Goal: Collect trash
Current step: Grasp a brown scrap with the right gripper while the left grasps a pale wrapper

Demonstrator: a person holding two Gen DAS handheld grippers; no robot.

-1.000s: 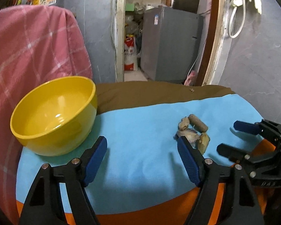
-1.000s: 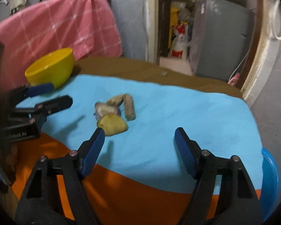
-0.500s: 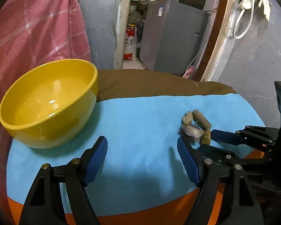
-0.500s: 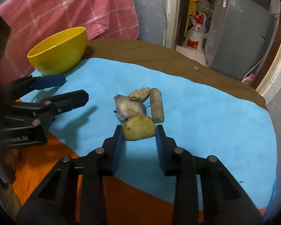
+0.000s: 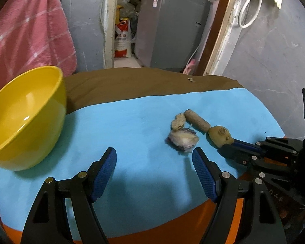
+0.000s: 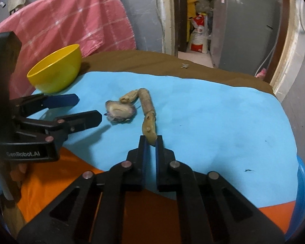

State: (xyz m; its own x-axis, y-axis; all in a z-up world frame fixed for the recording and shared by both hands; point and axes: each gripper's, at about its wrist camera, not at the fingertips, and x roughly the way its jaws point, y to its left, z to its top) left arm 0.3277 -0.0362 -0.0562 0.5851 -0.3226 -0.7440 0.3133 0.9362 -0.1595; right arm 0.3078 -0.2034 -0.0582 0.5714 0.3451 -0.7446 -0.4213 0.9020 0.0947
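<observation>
Right tongs now clamping potato scrap

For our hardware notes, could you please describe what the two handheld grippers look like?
Both the left gripper and the right gripper are black plastic frames with silver rivets and blue ribbed pads. The left gripper's body bears pale "GenRobot.AI" lettering. No cables show.

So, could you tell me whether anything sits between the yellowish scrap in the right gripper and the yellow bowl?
The open left gripper and purple-white scrap lie between the yellowish scrap, pinched by the right gripper, and the yellow bowl.
</observation>
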